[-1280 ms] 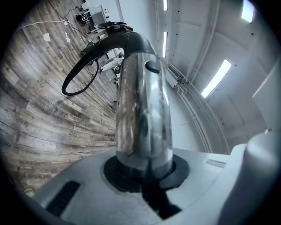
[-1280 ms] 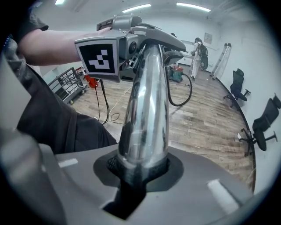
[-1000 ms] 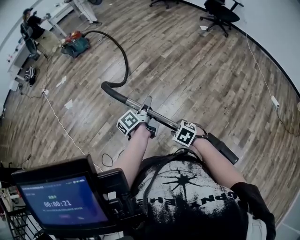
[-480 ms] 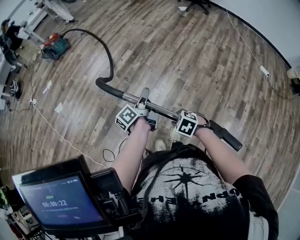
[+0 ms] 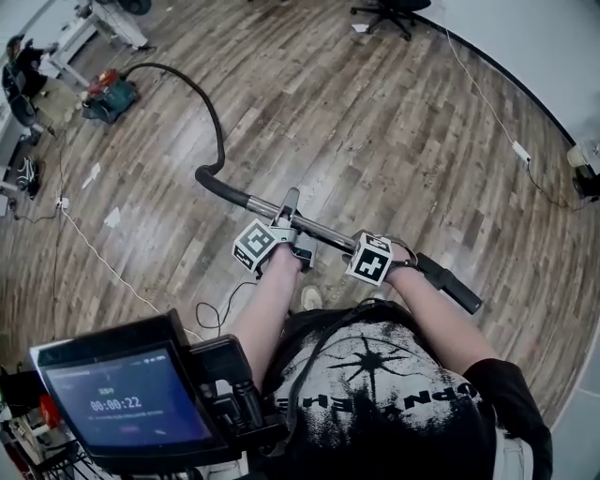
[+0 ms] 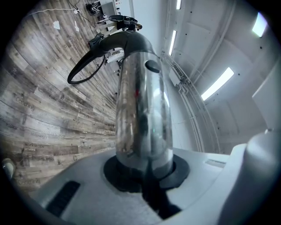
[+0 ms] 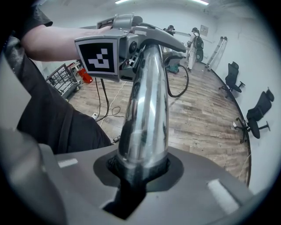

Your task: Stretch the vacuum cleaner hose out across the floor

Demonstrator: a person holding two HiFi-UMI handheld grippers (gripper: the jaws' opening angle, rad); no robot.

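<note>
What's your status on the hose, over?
Left gripper, right gripper both shut on wand. Hose curved back to vacuum cleaner. White cable on floor at left.

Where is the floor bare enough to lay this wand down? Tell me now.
Widest bare floor: ahead of the wand, between the black hose and the white cable along the right wall. Crowded: far left, around the vacuum cleaner, desks and the floor cable.

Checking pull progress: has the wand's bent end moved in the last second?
Yes, slightly: the wand's bent end has drawn rightward, away from the paper scrap.
</note>
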